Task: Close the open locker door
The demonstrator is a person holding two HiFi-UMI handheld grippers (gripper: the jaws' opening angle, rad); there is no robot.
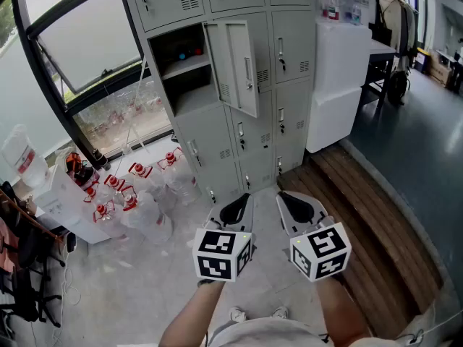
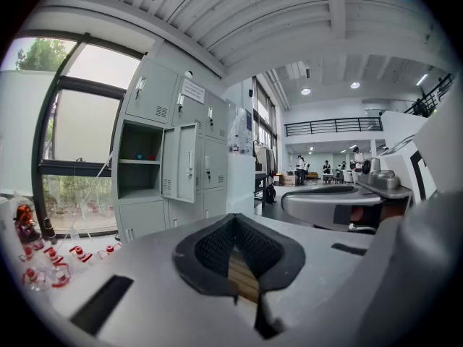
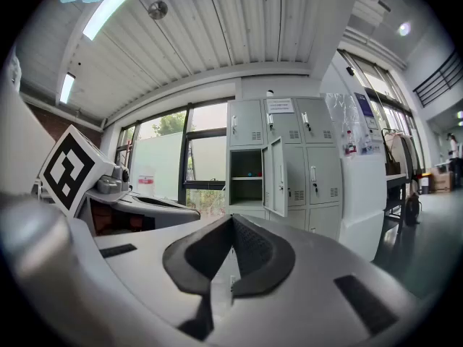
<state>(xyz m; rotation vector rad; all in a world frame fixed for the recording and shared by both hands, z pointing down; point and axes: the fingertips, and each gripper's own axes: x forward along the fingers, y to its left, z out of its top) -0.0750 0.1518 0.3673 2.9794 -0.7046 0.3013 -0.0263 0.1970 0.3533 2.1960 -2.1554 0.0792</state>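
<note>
Approach step: locker door [image 1: 239, 63] hangs open, well ahead. Left gripper [image 1: 242, 201] and right gripper [image 1: 288, 199] both clenched, empty (side by side). Next: close in, push door shut; hinge probably right-side.

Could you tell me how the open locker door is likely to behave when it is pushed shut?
The locker door looks like thin painted sheet metal, so it is probably light and may flex slightly. It stands out from the cabinet on a vertical hinge edge, so a push should swing it, likely easily.
</note>
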